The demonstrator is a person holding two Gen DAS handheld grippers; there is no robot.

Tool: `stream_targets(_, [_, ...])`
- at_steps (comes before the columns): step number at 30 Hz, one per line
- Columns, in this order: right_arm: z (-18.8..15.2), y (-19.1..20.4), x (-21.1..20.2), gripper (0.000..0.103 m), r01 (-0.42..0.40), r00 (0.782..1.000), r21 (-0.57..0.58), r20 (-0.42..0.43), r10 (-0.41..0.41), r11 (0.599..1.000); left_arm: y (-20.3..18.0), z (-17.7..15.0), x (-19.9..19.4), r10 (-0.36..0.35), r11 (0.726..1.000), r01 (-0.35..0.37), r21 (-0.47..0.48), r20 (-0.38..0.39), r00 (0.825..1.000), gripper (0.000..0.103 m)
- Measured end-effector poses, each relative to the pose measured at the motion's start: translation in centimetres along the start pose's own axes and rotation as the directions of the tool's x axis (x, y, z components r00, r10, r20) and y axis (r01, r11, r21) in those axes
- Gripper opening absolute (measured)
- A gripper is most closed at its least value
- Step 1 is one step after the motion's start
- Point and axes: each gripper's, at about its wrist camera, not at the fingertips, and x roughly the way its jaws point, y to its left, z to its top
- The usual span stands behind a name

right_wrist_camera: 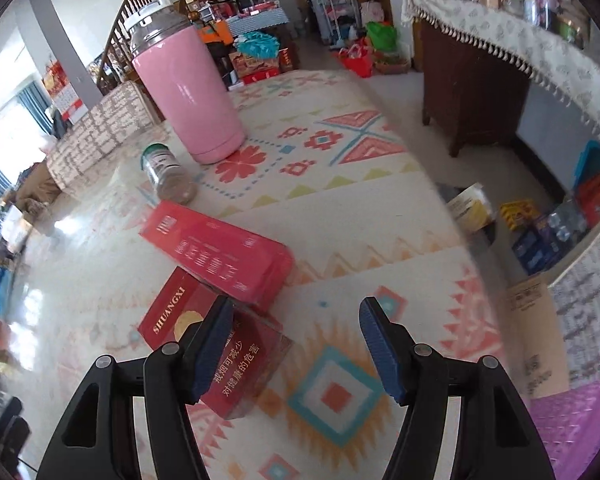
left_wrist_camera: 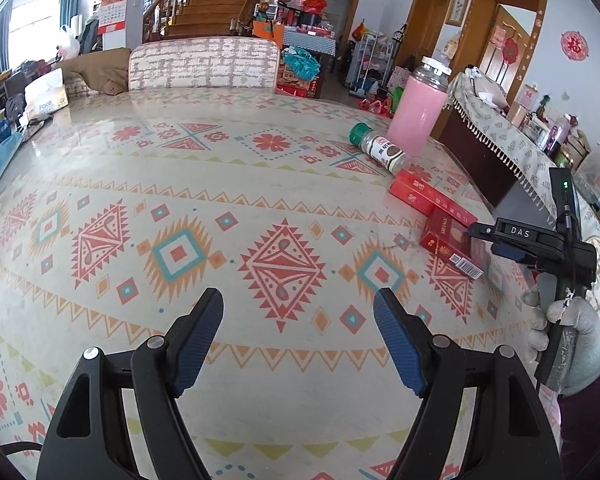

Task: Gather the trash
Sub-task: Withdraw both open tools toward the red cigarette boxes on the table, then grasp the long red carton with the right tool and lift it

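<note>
We note a tall pink flask [right_wrist_camera: 190, 100] standing upright on the patterned surface [left_wrist_camera: 220, 184], clear lid on top; its contents are hidden from us; just beside it lies a spice jar [right_wrist_camera: 168, 174] on its side, green cap, partly filled with greyish powder, its base toward the red carton [right_wrist_camera: 220, 254]; the carton lies flat, closed, and one end of it rests against or over the darker red box [right_wrist_camera: 216, 348] marked SHUANGXI, also closed; whether either holds anything we cannot tell.

Right tool [right_wrist_camera: 296, 344]: fingers spread wide, nothing between them; it hangs low over the surface; its left finger [right_wrist_camera: 214, 344] overlaps the red box in the right wrist view, contact uncertain; the carton is just beyond the fingertips, the jar and flask farther along the same line; the gap between the fingers shows only bare cloth pattern.

Left tool [left_wrist_camera: 300, 332]: fingers likewise spread, empty, over the middle of the surface; the trash cluster sits well off to its right, near the surface's edge; from this view we see the right tool's body [left_wrist_camera: 540, 240] held by a gloved hand [left_wrist_camera: 568, 344], its front end over the red box [left_wrist_camera: 452, 244].

At the far left of the surface: a tissue box [left_wrist_camera: 46, 98]; beyond it a chair back [left_wrist_camera: 204, 64].
</note>
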Motion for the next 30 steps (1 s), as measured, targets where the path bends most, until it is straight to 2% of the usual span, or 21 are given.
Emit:
stream_targets(5, [-0.8, 2.0, 0.4, 0.07, -0.061, 0.998, -0.037, -0.035, 0.06, 0.997, 0.3, 0.1, 0.1, -0.005, 1.0, 0.005, -0.015, -0.007, 1.0, 0.077])
stream_targets(13, [-4.2, 7.1, 0.0, 0.07, -0.171, 0.981, -0.14, -0.114, 0.156, 0.975, 0.4, 0.2, 0.1, -0.003, 1.0, 0.003, -0.017, -0.006, 1.0, 0.077])
stream_targets(21, [-6.5, 10.3, -1.2, 0.07, -0.304, 0.945, -0.164, -0.18, 0.275, 0.938, 0.7, 0.4, -0.3, -0.003, 1.0, 0.003, -0.027, -0.006, 1.0, 0.077])
stream_targets(25, [-6.6, 9.8, -2.7, 0.07, -0.295, 0.951, -0.163, -0.148, 0.272, 0.942, 0.7, 0.3, -0.3, -0.002, 1.0, 0.002, -0.024, -0.006, 1.0, 0.077])
stream_targets(30, [-6.0, 7.1, -4.0, 0.07, -0.232, 0.97, -0.115, -0.099, 0.222, 0.966, 0.4, 0.3, -0.5, -0.003, 1.0, 0.003, -0.012, -0.006, 1.0, 0.077])
